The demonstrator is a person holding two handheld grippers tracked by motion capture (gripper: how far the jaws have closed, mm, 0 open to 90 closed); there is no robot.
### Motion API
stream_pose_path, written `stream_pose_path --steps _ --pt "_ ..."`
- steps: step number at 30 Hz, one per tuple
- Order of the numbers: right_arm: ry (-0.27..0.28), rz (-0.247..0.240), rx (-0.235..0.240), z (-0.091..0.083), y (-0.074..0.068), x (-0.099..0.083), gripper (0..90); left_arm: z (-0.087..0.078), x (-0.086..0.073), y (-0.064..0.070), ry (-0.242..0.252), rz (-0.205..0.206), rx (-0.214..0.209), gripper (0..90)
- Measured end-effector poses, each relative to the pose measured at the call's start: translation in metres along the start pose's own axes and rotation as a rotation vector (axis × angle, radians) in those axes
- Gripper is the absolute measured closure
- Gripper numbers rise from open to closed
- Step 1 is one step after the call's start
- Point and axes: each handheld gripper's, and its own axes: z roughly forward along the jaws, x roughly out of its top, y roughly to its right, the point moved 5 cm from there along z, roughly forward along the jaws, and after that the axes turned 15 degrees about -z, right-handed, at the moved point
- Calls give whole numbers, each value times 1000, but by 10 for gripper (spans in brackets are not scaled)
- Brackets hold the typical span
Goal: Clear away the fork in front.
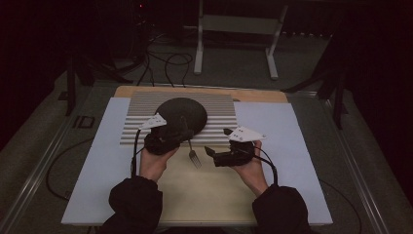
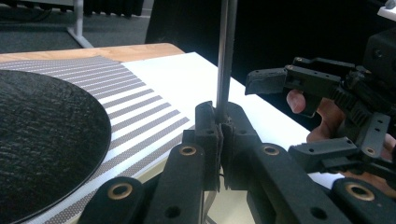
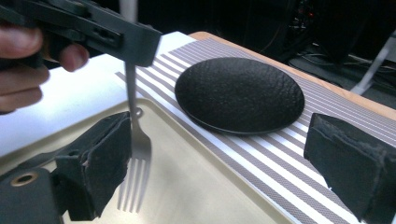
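Observation:
A metal fork [image 1: 194, 156] hangs tines down over a cream tray [image 1: 209, 190], and my left gripper [image 1: 187, 132] is shut on its handle. In the left gripper view the handle [image 2: 226, 56] rises straight out of the shut jaws of my left gripper [image 2: 220, 119]. My right gripper [image 1: 217, 141] stands open just right of the fork. In the right gripper view the fork [image 3: 135, 158] hangs close beside the left jaw of my open right gripper [image 3: 224, 172], with no contact visible. A black round plate [image 1: 181, 113] lies behind on a striped mat [image 1: 219, 107].
The mat and tray rest on a white sheet [image 1: 107, 161] that covers the table. Past the table's far edge stand a white frame's legs [image 1: 198, 48], with cables on the dark floor. The cream tray [image 3: 196, 186] is bare beneath the fork.

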Motion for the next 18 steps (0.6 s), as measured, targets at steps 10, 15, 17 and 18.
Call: stream_pose_path --steps 10,15,17,18 --pt "-24 6 -36 -8 11 -6 80 -7 2 -4 1 -10 8 872" --pt "-33 17 -56 -15 16 -13 79 -11 3 -7 5 -19 11 872" --pt "-30 22 -75 -21 19 -18 80 -12 3 -7 0 -17 15 872" --pt "-34 26 -78 -22 19 -20 80 -13 3 -8 -3 -14 19 871"
